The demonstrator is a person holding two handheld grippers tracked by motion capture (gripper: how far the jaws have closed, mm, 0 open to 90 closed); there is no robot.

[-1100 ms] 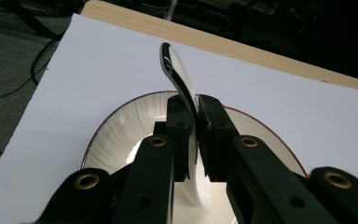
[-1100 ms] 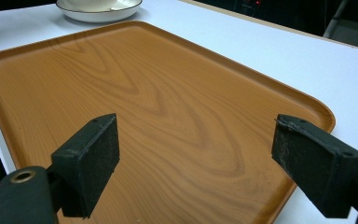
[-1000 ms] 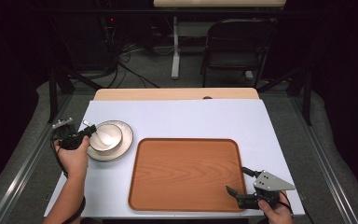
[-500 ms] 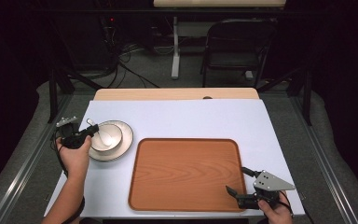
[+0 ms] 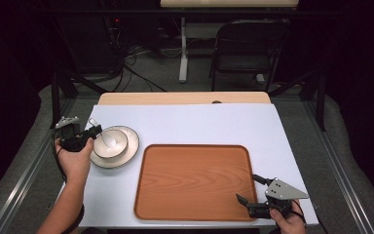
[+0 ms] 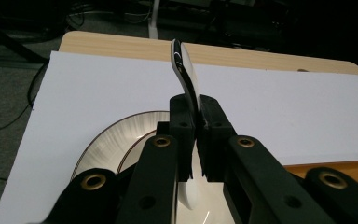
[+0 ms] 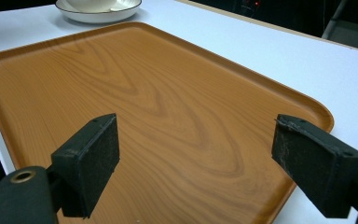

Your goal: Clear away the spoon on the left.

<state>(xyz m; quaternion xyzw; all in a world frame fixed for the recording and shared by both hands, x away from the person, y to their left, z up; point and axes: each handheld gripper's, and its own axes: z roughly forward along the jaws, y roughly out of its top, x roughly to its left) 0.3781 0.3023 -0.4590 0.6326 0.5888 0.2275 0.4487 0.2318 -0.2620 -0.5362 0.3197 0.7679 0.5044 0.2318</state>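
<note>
A white ceramic spoon stands on edge between the jaws of my left gripper, which is shut on it. This gripper hovers at the left rim of a white bowl that sits on a cream plate with a dark rim line. The spoon's end pokes out beyond the jaws. My right gripper is open over the near right corner of a wooden tray, its pads wide apart with nothing between them.
The white table cover runs out to a wooden table edge at the back. Beyond it stand a black chair and cables on the floor. The tray lies bare, with the plate at its far left.
My left gripper has drifted a little farther from the person and slightly right, toward the bowl, with the spoon in it. The right gripper has stayed put.
</note>
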